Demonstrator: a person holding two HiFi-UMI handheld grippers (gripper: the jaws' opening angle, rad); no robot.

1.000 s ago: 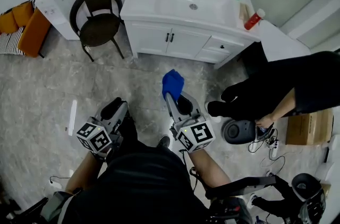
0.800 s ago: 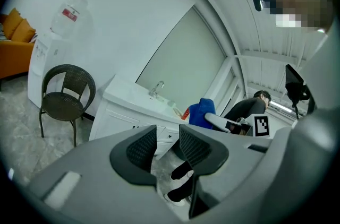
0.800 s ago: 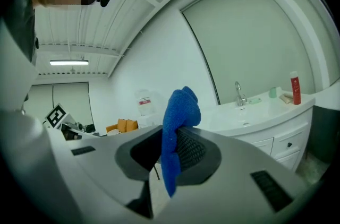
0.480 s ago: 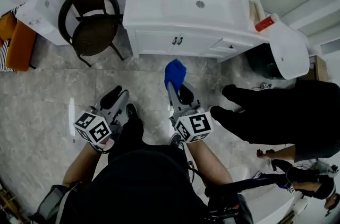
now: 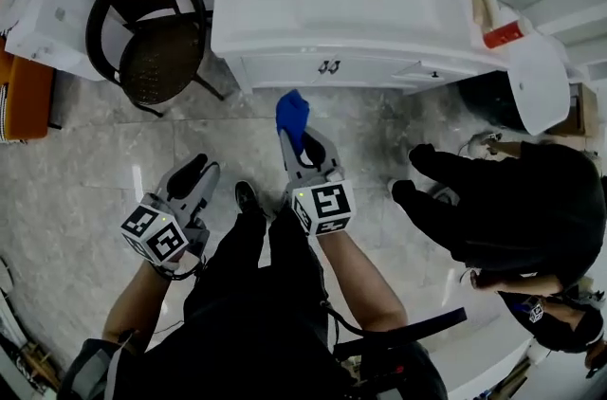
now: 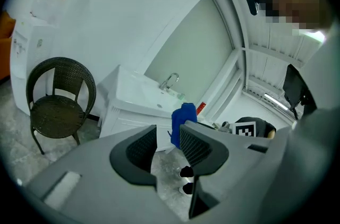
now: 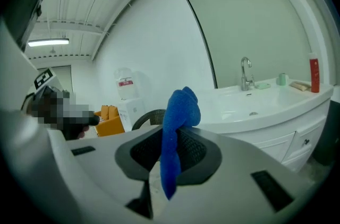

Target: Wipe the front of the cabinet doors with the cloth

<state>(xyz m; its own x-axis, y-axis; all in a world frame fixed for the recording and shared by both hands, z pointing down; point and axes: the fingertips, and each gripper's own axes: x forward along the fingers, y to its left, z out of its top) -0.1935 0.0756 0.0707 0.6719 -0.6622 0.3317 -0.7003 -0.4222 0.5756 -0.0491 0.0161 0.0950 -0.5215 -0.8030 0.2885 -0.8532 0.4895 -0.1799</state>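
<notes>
1. Change: I have stepped closer, and the cabinet doors now lie just ahead of my right gripper, whose jaws clamp the blue cloth. No contact yet.
2. My left gripper hangs low, its jaws slightly apart and empty.
3. Room: there is bare floor ahead, with the chair to the left and a bystander to the right. The countertop overhangs the doors.

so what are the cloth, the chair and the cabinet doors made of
The cloth looks like soft blue microfibre or terry: fuzzy matte nap. The chair seems dark woven wicker, possibly plastic: visible weave. The cabinet doors look like white painted or laminated board: smooth, faint sheen.
</notes>
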